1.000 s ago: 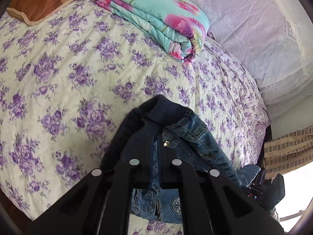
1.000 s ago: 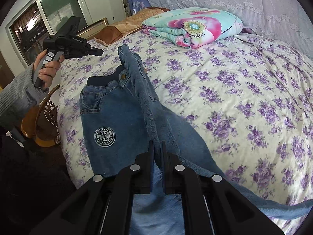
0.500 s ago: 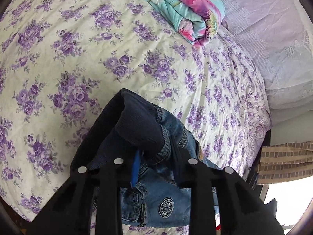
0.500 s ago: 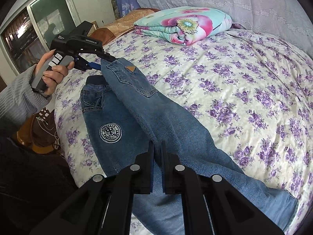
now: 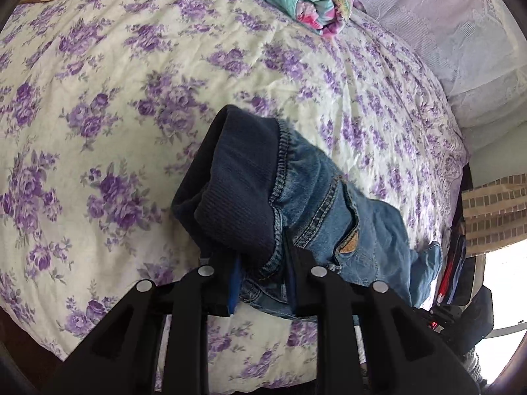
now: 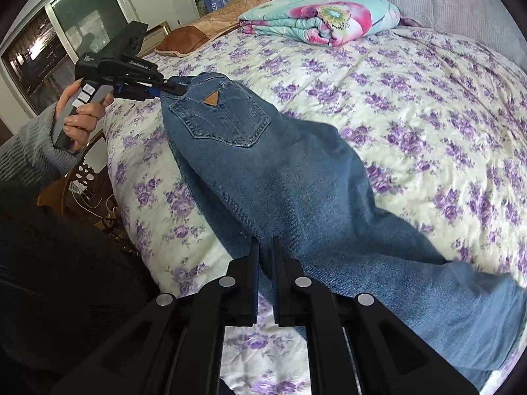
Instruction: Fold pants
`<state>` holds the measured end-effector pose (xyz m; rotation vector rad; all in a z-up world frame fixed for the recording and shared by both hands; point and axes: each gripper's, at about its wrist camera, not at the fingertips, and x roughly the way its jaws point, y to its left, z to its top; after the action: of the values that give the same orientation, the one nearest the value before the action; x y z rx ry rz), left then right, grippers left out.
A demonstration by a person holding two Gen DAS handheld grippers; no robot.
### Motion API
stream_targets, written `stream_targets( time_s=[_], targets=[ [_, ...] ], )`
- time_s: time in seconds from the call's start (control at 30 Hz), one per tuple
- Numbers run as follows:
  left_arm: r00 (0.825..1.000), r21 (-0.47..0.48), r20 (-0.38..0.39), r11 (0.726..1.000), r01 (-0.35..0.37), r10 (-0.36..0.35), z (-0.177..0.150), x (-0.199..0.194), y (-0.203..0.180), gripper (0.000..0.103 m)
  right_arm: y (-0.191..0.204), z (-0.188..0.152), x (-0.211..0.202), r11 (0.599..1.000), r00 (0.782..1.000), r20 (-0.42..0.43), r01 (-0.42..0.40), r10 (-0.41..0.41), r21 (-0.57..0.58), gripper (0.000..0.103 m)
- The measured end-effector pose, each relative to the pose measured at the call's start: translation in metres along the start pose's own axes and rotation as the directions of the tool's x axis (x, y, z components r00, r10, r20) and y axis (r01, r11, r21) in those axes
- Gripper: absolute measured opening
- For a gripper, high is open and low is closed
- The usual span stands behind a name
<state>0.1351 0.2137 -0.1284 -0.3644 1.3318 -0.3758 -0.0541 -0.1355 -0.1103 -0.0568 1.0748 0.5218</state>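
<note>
The pants point(image 6: 283, 171) are being carried over, left tool point(image 5: 260, 263) clenched on the waistband point(image 5: 240, 197), right tool point(image 6: 265, 253) clenched mid-leg; both edges should be kept level above the bed point(image 6: 428, 82).

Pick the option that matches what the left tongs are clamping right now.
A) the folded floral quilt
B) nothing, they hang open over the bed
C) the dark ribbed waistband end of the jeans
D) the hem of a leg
C: the left tongs close on the jeans at the dark ribbed waistband, and the right wrist view shows them gripping that same end near the back pocket.
</note>
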Motion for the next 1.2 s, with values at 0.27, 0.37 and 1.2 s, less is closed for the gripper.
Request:
stream_targets(
  time_s=[0.27,0.37,1.2],
  targets=[
    [1.0,-0.011,-0.007,1.0,0.015,-0.015,-0.008,0.004,0.012,0.022,0.002,-0.023,0.032,0.998,0.999,-0.035,0.011,-0.009,0.065,0.007],
    [1.0,-0.008,-0.009,1.0,-0.007,0.007,-0.013,-0.006,0.011,0.029,0.006,-0.028,0.041,0.998,0.998,-0.055,0.038,-0.036,0.046,0.007],
    [0.98,0.606,-0.129,0.794,-0.046,0.155,-0.096,0.12,-0.183,0.041,-0.007,-0.05,0.037,0.973,0.997,0.077,-0.018,0.0,0.231,0.012]
  ],
)
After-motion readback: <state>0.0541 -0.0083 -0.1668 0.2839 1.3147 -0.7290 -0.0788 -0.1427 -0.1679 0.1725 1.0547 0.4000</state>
